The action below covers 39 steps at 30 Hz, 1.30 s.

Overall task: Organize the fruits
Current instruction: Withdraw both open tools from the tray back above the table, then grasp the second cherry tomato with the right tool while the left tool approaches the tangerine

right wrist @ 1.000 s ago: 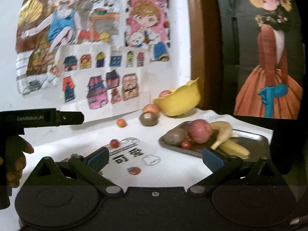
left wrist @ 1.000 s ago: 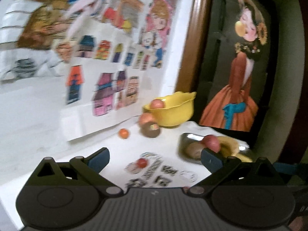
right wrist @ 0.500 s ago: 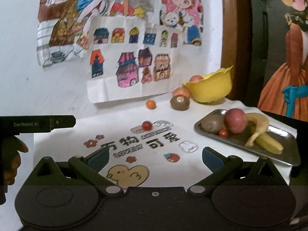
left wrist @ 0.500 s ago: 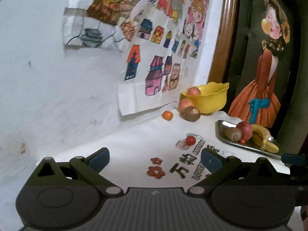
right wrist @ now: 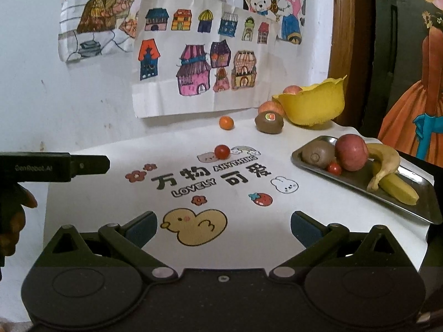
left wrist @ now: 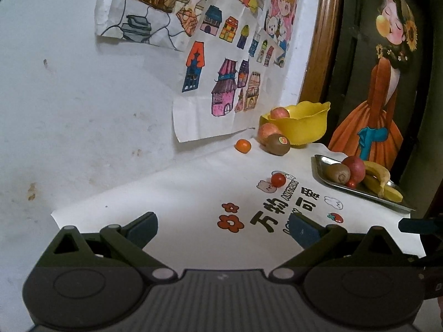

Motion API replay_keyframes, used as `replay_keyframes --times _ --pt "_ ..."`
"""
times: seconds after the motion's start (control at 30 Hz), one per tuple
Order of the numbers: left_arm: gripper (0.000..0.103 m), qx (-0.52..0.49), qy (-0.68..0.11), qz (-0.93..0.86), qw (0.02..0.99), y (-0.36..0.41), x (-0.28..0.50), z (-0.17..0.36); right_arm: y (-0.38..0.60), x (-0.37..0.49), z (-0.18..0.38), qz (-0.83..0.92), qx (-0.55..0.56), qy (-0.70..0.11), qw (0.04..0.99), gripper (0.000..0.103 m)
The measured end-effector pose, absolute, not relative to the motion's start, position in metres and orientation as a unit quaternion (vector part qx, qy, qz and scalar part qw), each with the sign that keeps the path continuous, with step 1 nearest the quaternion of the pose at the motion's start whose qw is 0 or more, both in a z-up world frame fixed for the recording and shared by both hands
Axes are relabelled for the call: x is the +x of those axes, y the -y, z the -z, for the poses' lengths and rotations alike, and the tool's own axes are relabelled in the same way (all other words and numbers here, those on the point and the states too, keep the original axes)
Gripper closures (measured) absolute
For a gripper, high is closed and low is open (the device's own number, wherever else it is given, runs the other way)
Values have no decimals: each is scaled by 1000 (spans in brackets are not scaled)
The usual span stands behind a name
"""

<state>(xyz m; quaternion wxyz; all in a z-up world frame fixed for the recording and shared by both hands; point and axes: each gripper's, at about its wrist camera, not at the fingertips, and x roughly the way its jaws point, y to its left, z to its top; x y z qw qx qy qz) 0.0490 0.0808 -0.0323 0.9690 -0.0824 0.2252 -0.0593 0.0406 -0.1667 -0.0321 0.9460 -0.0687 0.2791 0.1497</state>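
On the counter (right wrist: 116, 152): loose tomato (right wrist: 222, 151), tangerine (right wrist: 226, 123), kiwi (right wrist: 268, 122) and apple (right wrist: 270, 108) beside the yellow bowl (right wrist: 314, 105), which holds another apple. Tray (right wrist: 409, 193): kiwi, apple, small tomato, banana (right wrist: 387, 173). Left claw (left wrist: 223, 228) and right claw (right wrist: 223, 225): both wide open, empty, well back from the fruit. Risks: round fruit likely rolls if nudged off-centre; tomato may burst under a hard squeeze; crowded tray could shed fruit when another lands.
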Motion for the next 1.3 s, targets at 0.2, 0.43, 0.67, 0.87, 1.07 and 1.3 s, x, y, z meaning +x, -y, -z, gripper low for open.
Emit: replay_keyframes --times 0.2,0.43,0.67,0.87,1.07,1.3 --pt "0 -71 -226 64 969 -79 55 28 166 45 34 -149 -76 -284 944 1" --pt "0 -58 -231 70 969 -75 78 11 172 58 17 -150 -105 -268 946 1" --pt "0 0 -215 68 974 -63 116 -26 187 98 -8 -159 -103 -228 955 1" --pt "0 35 -202 74 976 -46 160 -38 188 158 -3 -197 -85 -247 945 1" --pt "0 34 -207 83 974 -35 198 -25 173 207 25 -237 -84 -281 926 11" --pt "0 38 -211 94 972 -34 219 -6 152 236 46 -278 -81 -291 912 22"
